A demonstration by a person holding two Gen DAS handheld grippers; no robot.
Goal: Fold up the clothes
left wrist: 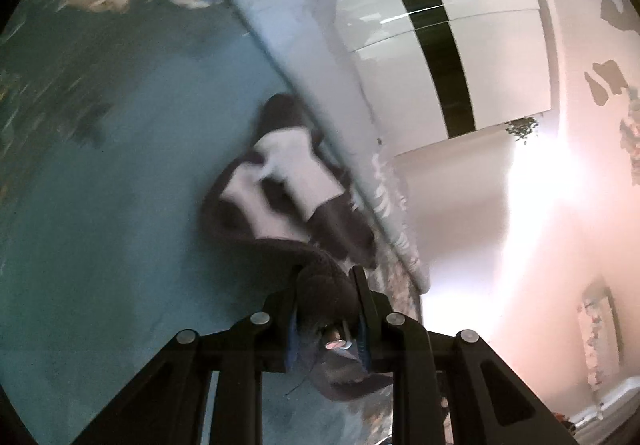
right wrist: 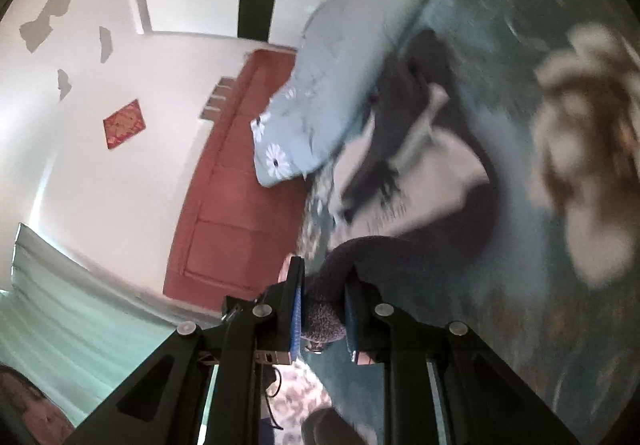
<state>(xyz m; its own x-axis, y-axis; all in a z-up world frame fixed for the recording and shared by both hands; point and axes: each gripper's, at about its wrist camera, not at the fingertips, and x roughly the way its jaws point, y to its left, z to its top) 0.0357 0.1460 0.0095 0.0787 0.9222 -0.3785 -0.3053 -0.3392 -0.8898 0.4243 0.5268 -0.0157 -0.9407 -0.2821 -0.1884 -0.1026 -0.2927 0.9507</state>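
Note:
A dark grey and white garment (left wrist: 280, 181) lies crumpled on the teal flowered bedspread (left wrist: 120, 205), close to the bed's edge. My left gripper (left wrist: 326, 285) is shut on a bunched dark grey edge of it, and the fabric hangs down between the fingers. In the right wrist view the same garment (right wrist: 432, 173) stretches away over the bedspread (right wrist: 520, 325). My right gripper (right wrist: 324, 281) is shut on another dark grey fold, with the blue pads pressing it from both sides. Both held edges are raised off the bed.
A light blue flowered pillow or quilt (left wrist: 288, 25) (right wrist: 320, 105) lies along the bed's edge beside the garment. Beyond it are a white wall, a red-brown door (right wrist: 240, 185) and a pale green curtain (right wrist: 80, 305). A person is at the lower left edge.

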